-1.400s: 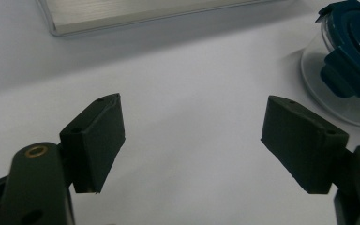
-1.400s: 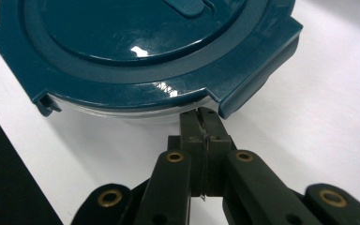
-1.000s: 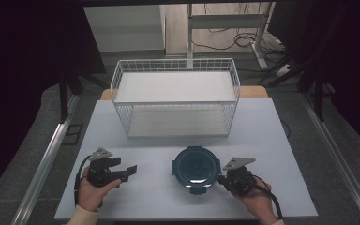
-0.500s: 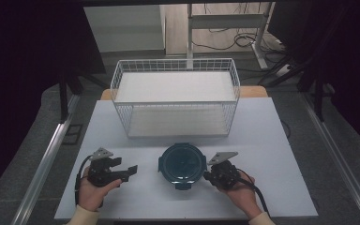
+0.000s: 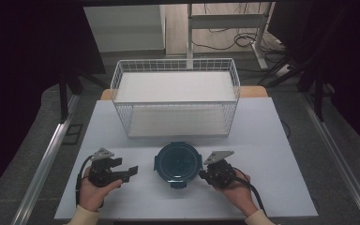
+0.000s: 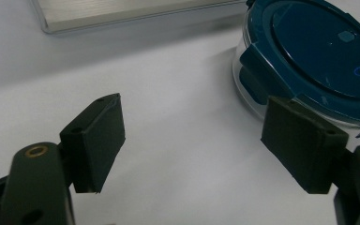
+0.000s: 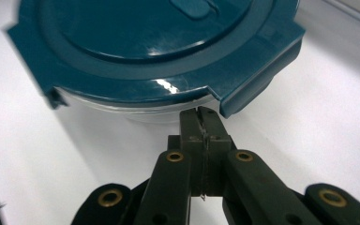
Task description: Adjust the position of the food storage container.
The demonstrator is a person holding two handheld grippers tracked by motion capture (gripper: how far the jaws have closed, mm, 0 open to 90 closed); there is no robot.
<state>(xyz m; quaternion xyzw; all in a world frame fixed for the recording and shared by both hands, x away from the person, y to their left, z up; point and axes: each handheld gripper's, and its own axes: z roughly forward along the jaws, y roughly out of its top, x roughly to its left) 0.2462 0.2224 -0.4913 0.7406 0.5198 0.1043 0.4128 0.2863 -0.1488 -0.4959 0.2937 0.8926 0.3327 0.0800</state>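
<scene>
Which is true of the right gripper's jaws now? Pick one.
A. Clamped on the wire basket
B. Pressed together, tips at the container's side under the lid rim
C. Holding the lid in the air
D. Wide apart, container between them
B: in the right gripper view the right gripper has its jaws pressed together, tips against the container just under the teal lid's rim.

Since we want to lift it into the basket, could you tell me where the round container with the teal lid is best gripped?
Probably by a latch flap on the rim of the round clear container with the teal snap-on lid, coming from the side, level with the table. The flaps jut out and fold down, giving flat faces; the body looks too wide. The open left hand-held gripper already faces one.
</scene>
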